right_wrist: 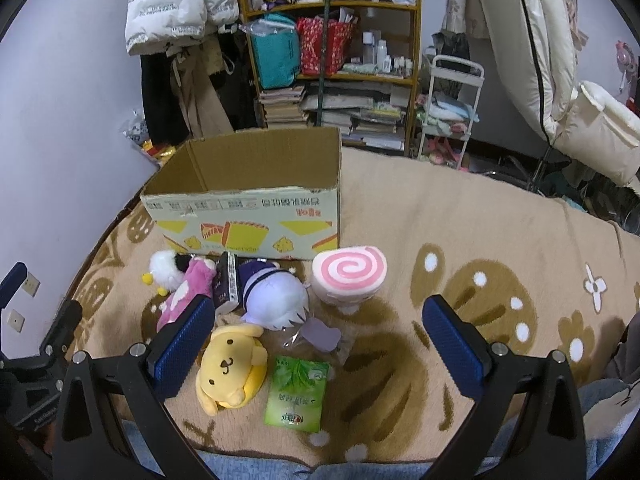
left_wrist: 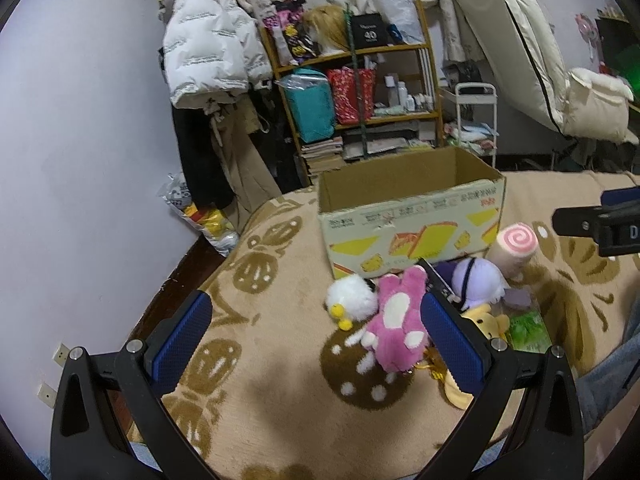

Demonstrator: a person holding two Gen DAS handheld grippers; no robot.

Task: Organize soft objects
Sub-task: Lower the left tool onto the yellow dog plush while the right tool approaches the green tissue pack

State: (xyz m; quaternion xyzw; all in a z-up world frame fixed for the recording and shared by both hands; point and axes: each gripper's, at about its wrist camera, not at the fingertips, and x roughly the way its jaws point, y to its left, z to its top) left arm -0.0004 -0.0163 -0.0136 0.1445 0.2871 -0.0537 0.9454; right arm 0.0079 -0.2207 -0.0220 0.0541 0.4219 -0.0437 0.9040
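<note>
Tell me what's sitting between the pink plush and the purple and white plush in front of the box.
A dark upright booklet or card pack stands between the pink plush and the purple and white plush, seen best in the right wrist view.

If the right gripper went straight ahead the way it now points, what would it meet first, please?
Probably the purple-haired plush doll or the pink swirl roll cushion beside it; both lie ahead of the open right gripper. The cardboard box stands behind them. Depth is unclear.

Left hand-held gripper (left_wrist: 316,340) jaws spread wide, empty; right hand-held gripper (right_wrist: 318,340) likewise wide apart, empty.
</note>
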